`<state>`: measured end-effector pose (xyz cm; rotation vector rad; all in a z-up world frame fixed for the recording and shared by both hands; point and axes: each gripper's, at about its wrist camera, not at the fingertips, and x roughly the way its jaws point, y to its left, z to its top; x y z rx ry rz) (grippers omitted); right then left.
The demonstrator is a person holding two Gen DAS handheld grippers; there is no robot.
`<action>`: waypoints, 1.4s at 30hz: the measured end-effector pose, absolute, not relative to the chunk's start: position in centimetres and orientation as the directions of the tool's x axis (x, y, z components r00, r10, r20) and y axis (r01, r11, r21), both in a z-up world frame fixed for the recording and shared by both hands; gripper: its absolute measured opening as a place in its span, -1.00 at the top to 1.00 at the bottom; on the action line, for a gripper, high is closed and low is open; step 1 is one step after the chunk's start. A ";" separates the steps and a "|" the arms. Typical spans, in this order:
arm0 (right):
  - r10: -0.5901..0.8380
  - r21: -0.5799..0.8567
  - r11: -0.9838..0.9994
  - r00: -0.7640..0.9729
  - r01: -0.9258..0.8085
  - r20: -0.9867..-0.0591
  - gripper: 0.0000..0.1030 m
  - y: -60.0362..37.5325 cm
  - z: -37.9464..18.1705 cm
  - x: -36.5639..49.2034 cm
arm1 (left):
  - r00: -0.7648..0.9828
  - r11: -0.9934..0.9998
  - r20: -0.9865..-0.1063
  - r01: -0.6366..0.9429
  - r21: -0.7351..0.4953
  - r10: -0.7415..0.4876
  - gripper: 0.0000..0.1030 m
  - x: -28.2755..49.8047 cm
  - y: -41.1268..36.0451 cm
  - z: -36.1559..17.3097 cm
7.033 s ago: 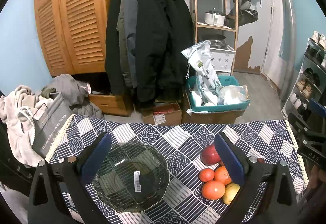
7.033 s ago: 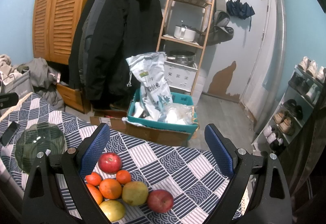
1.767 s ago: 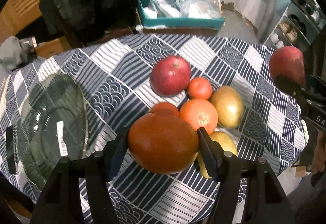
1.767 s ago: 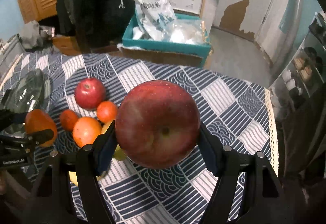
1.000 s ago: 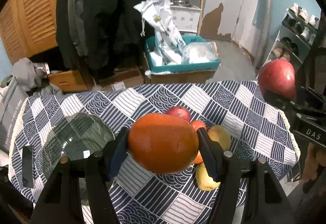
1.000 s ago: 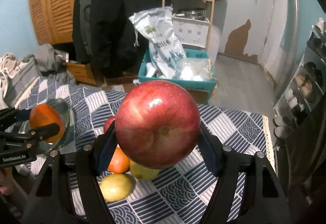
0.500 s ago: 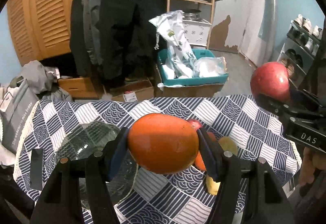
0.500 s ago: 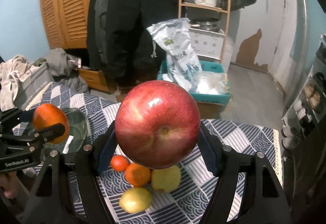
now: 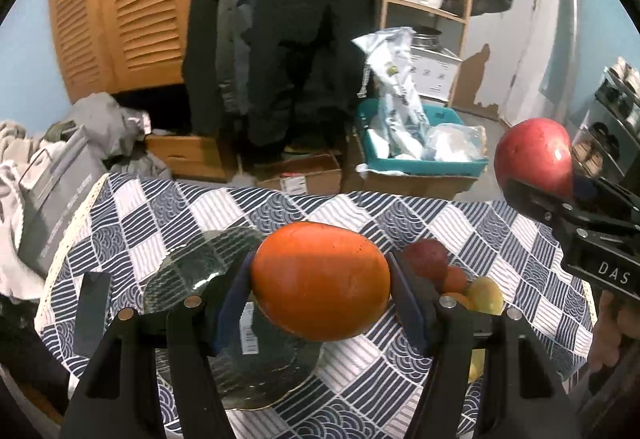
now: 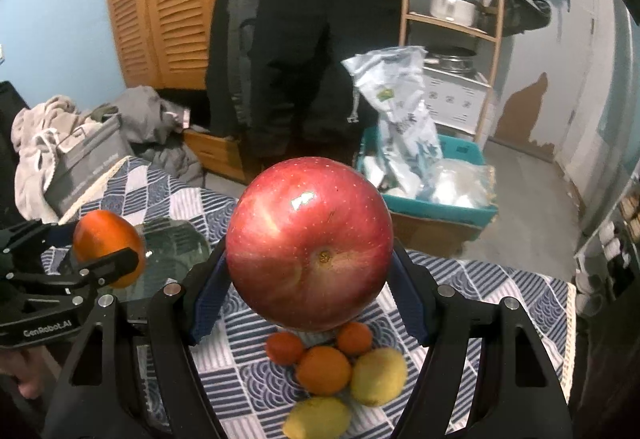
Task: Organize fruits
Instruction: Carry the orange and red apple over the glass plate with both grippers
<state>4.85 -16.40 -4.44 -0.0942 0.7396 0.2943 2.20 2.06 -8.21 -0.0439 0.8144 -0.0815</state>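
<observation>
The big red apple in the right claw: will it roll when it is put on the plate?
Probably yes: the big red apple is round and glossy. The green glass plate looks smooth and shallow, so its rim may stop little. It seems firm, since the pads leave no dent.

Large orange fruit (image 9: 320,281) and glossy red apple (image 10: 310,249) aloft above glass plate (image 9: 188,271).
</observation>
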 end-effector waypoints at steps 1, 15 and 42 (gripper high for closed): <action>0.234 0.019 0.953 0.697 -0.303 -0.678 -0.42 -16.0 -4.5 5.0 | 0.682 0.996 -0.727 0.042 -0.073 -0.082 -0.32 2.3 2.7 -8.4; 0.296 0.030 0.917 0.628 -0.398 -0.720 -0.42 -8.9 -6.6 7.8 | 0.644 0.993 -0.765 -0.091 -0.078 -0.001 -0.32 3.0 8.8 -10.9; 0.311 0.066 0.817 0.340 -0.573 -0.888 -0.42 2.5 -18.5 11.8 | 0.398 0.959 -0.916 -0.276 -0.062 0.055 -0.33 4.7 15.7 -21.6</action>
